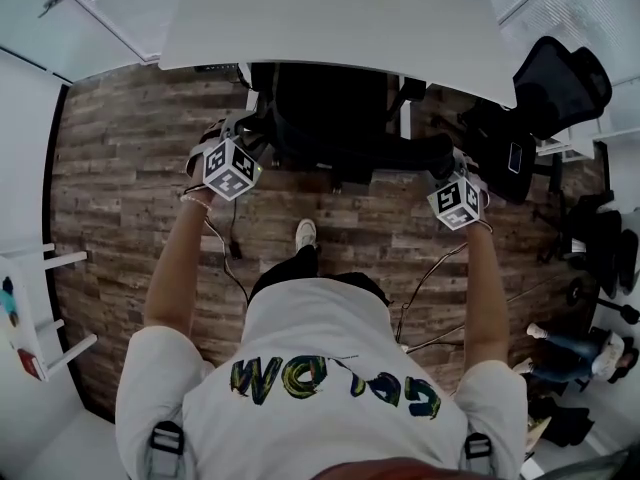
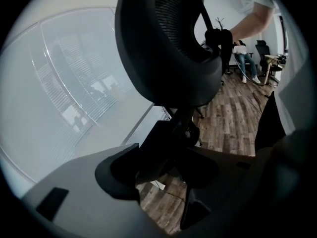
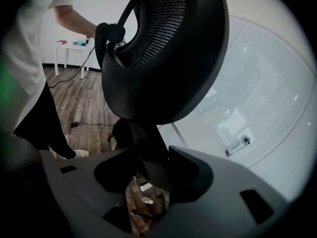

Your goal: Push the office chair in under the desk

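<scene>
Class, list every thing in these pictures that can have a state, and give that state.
office chair, partly under desk, back outside.
left gripper, closed on office chair's frame.
right gripper, closed on office chair's frame.
second chair, upright, beside the desk.

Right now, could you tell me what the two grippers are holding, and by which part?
The office chair: both the left gripper and right gripper appear closed on its back's dark frame below the headrest, one at each side.
</scene>
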`<act>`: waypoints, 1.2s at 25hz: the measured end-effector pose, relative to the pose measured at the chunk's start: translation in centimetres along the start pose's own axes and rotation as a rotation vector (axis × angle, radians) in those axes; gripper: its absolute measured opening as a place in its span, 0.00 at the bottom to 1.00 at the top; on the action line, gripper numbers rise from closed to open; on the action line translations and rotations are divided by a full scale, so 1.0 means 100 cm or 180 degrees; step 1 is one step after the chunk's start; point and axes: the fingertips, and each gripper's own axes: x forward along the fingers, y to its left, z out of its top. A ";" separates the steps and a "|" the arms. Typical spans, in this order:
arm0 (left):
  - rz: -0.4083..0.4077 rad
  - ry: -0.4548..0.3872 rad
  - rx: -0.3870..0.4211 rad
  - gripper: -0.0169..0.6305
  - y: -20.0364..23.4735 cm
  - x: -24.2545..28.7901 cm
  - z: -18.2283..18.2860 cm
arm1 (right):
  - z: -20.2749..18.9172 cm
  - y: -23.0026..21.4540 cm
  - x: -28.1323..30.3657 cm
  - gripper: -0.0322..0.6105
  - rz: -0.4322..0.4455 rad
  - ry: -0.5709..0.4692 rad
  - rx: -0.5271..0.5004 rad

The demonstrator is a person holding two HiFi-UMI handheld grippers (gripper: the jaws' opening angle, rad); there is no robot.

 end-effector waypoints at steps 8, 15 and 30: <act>0.0017 0.0043 -0.0011 0.39 0.041 0.032 0.008 | 0.007 -0.040 0.035 0.35 -0.0016 0.0012 0.0003; 0.0048 0.0130 -0.0059 0.39 0.065 0.057 0.019 | 0.004 -0.072 0.060 0.36 -0.0039 -0.0033 -0.0003; 0.0139 0.0230 -0.0173 0.39 0.098 0.087 0.029 | 0.006 -0.117 0.095 0.36 -0.0008 -0.0038 -0.0066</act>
